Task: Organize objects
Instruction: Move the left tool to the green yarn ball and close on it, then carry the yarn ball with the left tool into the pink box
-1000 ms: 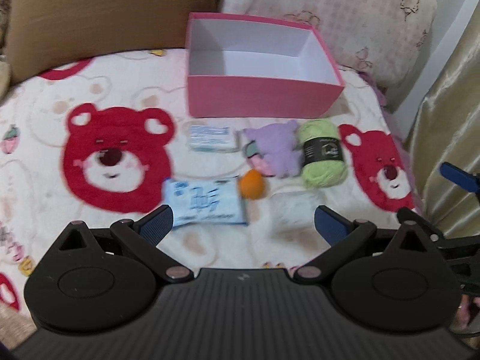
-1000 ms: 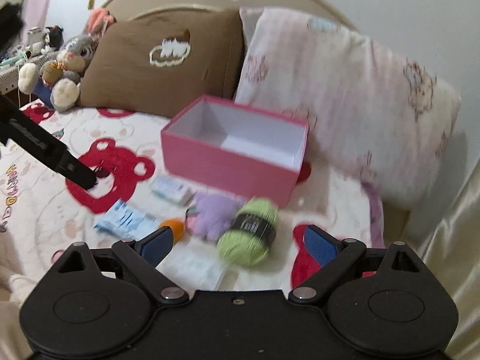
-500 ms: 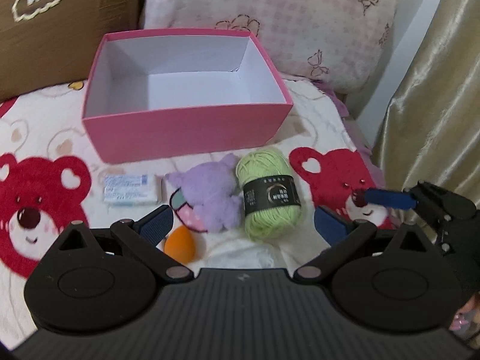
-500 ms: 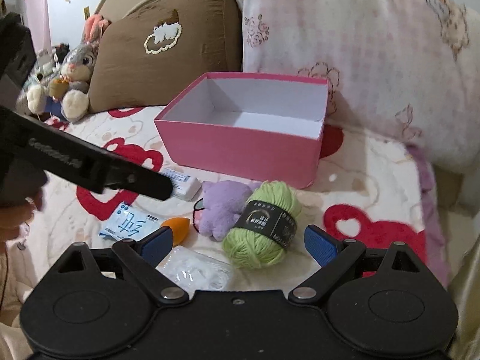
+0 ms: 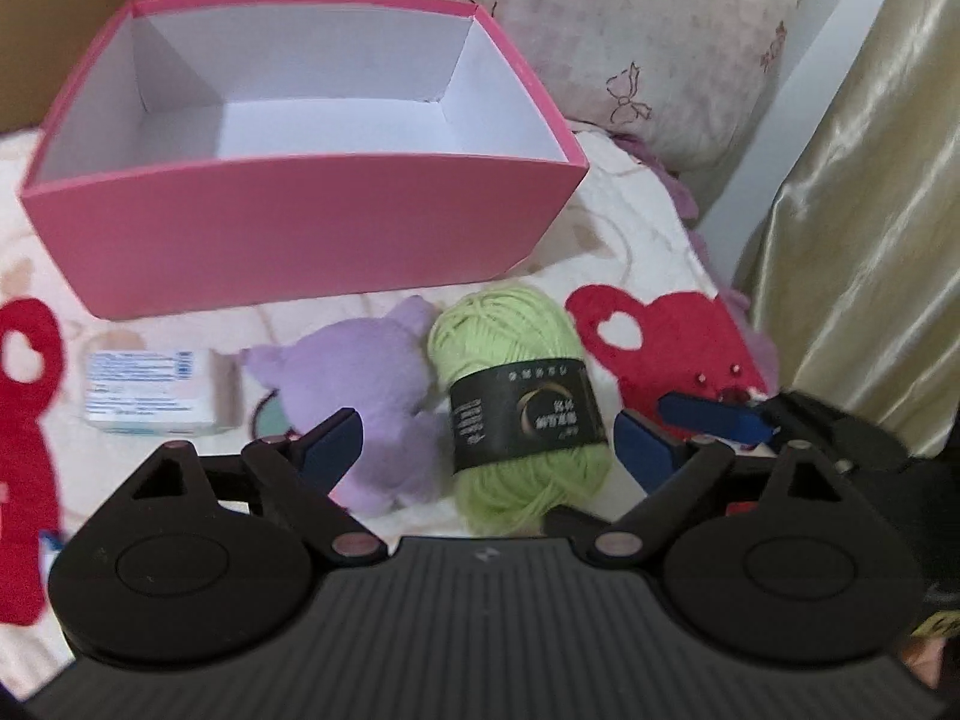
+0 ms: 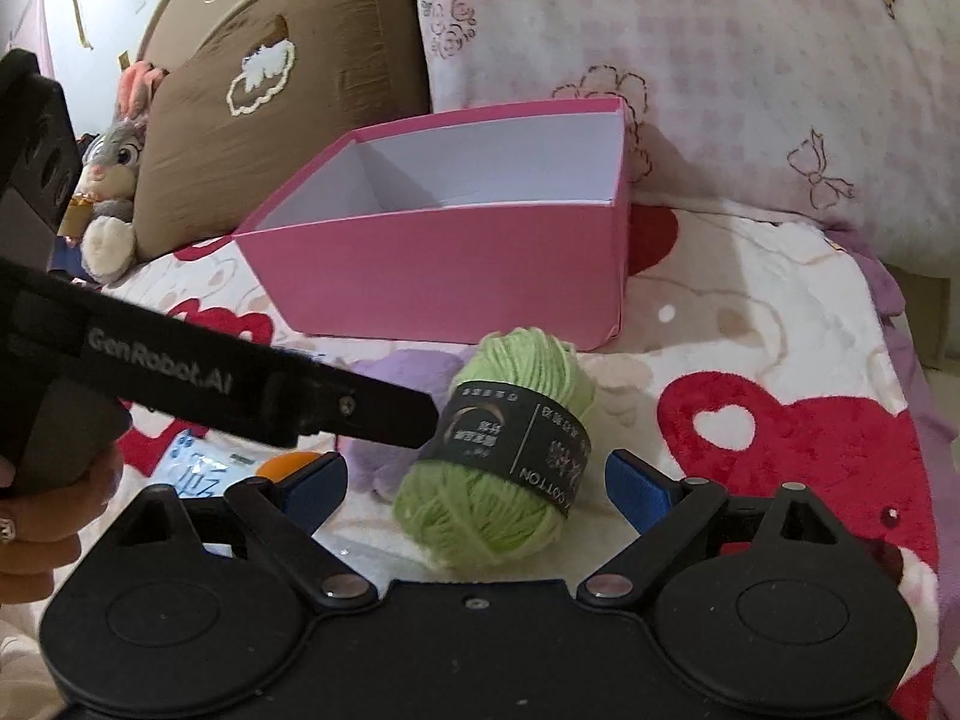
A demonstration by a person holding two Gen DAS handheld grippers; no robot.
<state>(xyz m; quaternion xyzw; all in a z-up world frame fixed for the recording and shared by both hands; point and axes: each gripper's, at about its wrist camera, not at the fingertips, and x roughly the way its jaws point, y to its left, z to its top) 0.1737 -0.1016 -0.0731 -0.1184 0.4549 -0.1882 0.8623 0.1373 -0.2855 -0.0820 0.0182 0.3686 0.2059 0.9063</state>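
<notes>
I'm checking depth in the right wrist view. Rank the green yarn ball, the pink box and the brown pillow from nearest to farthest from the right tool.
1. Green yarn ball: nearest, lying between the open fingers of the right tool.
2. Pink box: behind the yarn, mid-bed.
3. Brown pillow: farthest, at the headboard, back left.

Soft, even indoor light, slight blur throughout, strong fisheye bending and dark corners.

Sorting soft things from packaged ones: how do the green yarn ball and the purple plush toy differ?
The green yarn ball is wound strands wrapped by a black paper label; the purple plush toy is fuzzy, unlabelled, with ears. The yarn shows fully; the plush is partly hidden behind the left gripper. Both lie side by side before the pink box.
</notes>
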